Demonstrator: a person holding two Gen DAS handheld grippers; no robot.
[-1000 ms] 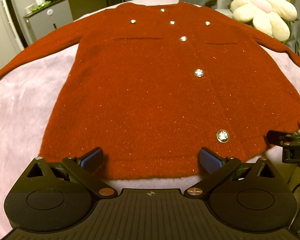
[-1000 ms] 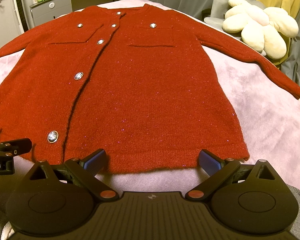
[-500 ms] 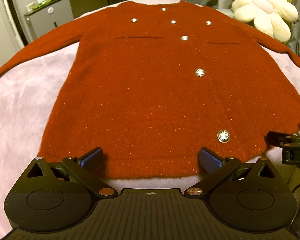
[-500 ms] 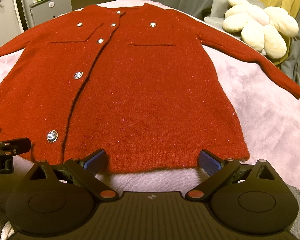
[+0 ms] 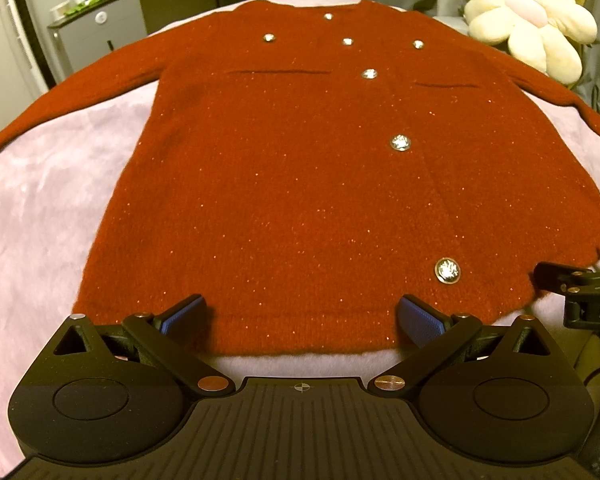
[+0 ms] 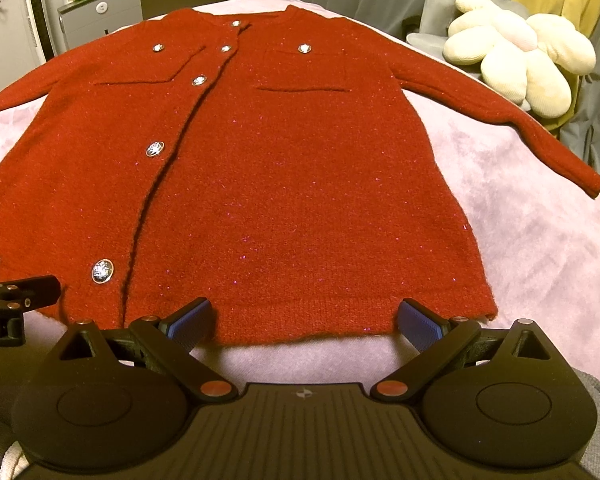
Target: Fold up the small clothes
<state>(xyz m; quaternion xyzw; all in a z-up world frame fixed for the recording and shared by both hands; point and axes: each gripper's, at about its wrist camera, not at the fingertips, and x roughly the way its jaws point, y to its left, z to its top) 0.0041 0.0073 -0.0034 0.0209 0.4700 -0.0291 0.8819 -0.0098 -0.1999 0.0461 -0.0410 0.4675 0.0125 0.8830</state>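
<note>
A small red knitted cardigan [image 5: 300, 184] [image 6: 284, 184] with silver buttons lies flat and buttoned, front up, on a pink plush cover, both sleeves spread out sideways. My left gripper [image 5: 302, 312] hovers open at the hem, left of the button line, its blue pads wide apart and nothing between them. At the hem's right half, my right gripper [image 6: 306, 316] is open too, with empty blue pads. Each gripper shows at the edge of the other's view.
The pink plush cover [image 6: 540, 248] [image 5: 40, 208] extends on both sides of the cardigan. A cream flower-shaped cushion [image 6: 516, 56] [image 5: 532, 24] sits at the back right by grey and yellow curtains. A grey cabinet [image 5: 96, 36] stands at the back left.
Both grippers have barely shifted along the hem; the view has crept very slightly forward. The cardigan has not moved and both jaws stay open.
</note>
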